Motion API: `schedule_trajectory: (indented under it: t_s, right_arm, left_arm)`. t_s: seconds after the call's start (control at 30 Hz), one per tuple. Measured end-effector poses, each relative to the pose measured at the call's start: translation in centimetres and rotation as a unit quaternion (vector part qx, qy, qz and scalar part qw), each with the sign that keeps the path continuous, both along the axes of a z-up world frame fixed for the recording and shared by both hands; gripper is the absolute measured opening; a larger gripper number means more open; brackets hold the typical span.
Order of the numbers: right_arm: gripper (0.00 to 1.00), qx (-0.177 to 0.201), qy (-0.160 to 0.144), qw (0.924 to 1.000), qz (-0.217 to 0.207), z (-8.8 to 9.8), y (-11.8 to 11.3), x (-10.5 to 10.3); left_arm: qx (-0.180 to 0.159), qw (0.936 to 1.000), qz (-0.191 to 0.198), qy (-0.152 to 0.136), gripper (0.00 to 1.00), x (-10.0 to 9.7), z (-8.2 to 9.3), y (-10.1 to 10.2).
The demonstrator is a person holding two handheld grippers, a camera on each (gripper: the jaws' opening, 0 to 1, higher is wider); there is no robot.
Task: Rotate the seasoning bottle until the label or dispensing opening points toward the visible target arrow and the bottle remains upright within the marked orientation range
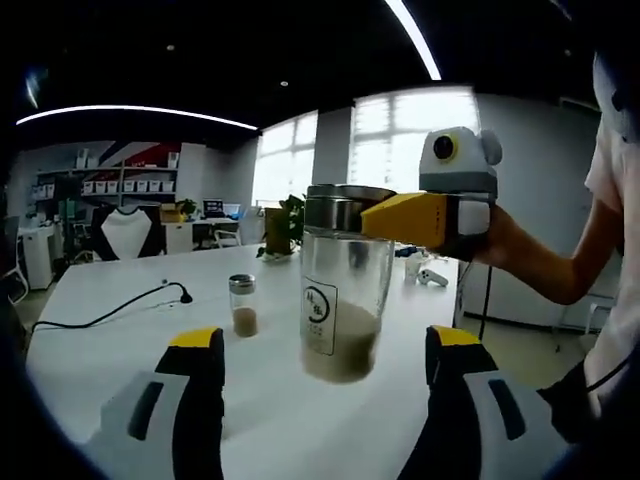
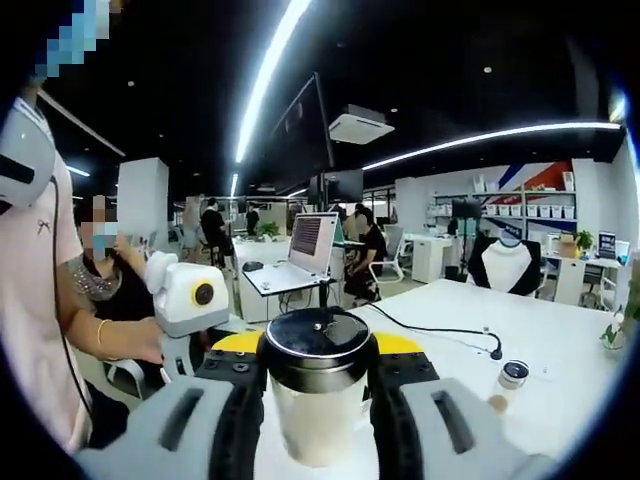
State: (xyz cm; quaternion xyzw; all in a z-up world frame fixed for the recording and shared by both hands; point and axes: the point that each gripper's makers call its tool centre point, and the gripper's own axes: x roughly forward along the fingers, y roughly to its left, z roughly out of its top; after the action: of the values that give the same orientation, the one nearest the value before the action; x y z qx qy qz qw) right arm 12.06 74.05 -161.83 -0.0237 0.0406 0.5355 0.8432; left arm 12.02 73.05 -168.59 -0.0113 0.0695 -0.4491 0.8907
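— Gripping status, right gripper (image 2: 318, 400)?
— Fingers pinch the seasoning bottle (image 2: 318, 385) at its neck, under the dark lid, upright, raised off the worktop (image 2: 560, 330).
— Left gripper (image 1: 325, 375)?
— Fingers spread, nothing between them; bottle at 12 o'clock ahead. A small jar (image 1: 243, 305) stands at 10 o'clock.

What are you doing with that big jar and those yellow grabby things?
A person is holding a claw in each hand. The right claw is shut on the big glass jar near its metal lid, holding it up off the white table. The jar has brownish powder at the bottom and a label facing the left claw, which is open and not touching it. A small jar stands on the table nearby.
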Motion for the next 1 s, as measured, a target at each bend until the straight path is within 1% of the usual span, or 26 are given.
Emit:
schedule_trajectory:
  t_s: [0.03, 0.1, 0.17, 0.2, 0.37, 0.5, 0.57, 0.6, 0.63, 0.67, 0.8, 0.87, 0.97, 1.0]
  right_arm:
    - [0.37, -0.001, 0.0, 1.0, 0.003, 0.0, 0.1, -0.1]
    - [0.37, -0.001, 0.001, 1.0, 0.009, -0.1, 0.2, -0.4]
    - [0.37, -0.002, 0.001, 0.9999, 0.015, -0.1, 0.4, -0.6]
    - [0.37, -0.001, 0.004, 0.9998, 0.019, -0.1, 0.5, -0.8]
    - [0.37, -0.003, 0.002, 0.9995, 0.031, 0.0, 0.9, -1.4]
    - [0.37, 0.001, 0.002, 0.9993, 0.038, 0.1, 1.1, -1.7]
    - [0.37, 0.004, 0.004, 0.9992, 0.04, 0.2, 1.2, -1.8]
    - [0.37, 0.003, 0.002, 0.9992, 0.039, 0.2, 1.2, -1.8]
    - [0.37, 0.005, 0.003, 0.9993, 0.038, 0.3, 1.2, -1.8]
    - [0.37, 0.005, 0.002, 0.9992, 0.038, 0.3, 1.2, -1.7]
    - [0.37, 0.018, 0.0, 0.9992, 0.035, 0.7, 1.1, -1.6]
    - [0.37, 0.026, 0.001, 0.9993, 0.029, 0.9, 1.0, -1.3]
    - [0.37, 0.02, -0.009, 0.9996, 0.016, 0.9, 1.0, -1.0]
    - [0.37, 0.012, -0.018, 0.9997, 0.013, 0.8, 1.0, -0.9]
  left_arm:
    - [0.0, 1.0, -0.004, 0.0, 0.86, -0.1, 0.0, -0.2]
    - [0.001, 0.9999, -0.016, -0.005, 0.79, -0.3, 0.1, -0.5]
    - [0.001, 0.9997, -0.021, -0.013, 0.67, -0.5, 0.3, -0.7]
    - [-0.003, 0.9996, -0.023, -0.017, 0.64, -0.5, 0.6, -0.8]
    - [-0.011, 0.999, -0.04, -0.017, 0.54, -0.6, 1.0, -1.5]
    - [-0.011, 0.9984, -0.054, -0.009, 0.53, -0.5, 0.5, -1.9]
    - [-0.011, 0.9983, -0.056, -0.009, 0.46, -0.5, 0.3, -1.9]
    - [-0.022, 0.9971, -0.072, -0.009, 0.45, -1.1, 0.6, -2.2]
    - [-0.019, 0.9976, -0.064, -0.02, 0.44, -0.9, 0.5, -2.0]
    - [-0.016, 0.9981, -0.057, -0.013, 0.43, -0.9, 0.2, -1.8]
    - [-0.021, 0.9985, -0.042, -0.027, 0.43, -0.4, 0.5, -1.3]
    - [-0.021, 0.9989, -0.028, -0.031, 0.43, -0.1, 0.7, -1.2]
    - [-0.001, 0.9992, -0.005, -0.039, 0.43, 0.4, 0.5, -0.9]
    - [0.006, 0.9991, 0.002, -0.042, 0.43, 0.6, 0.4, -0.9]
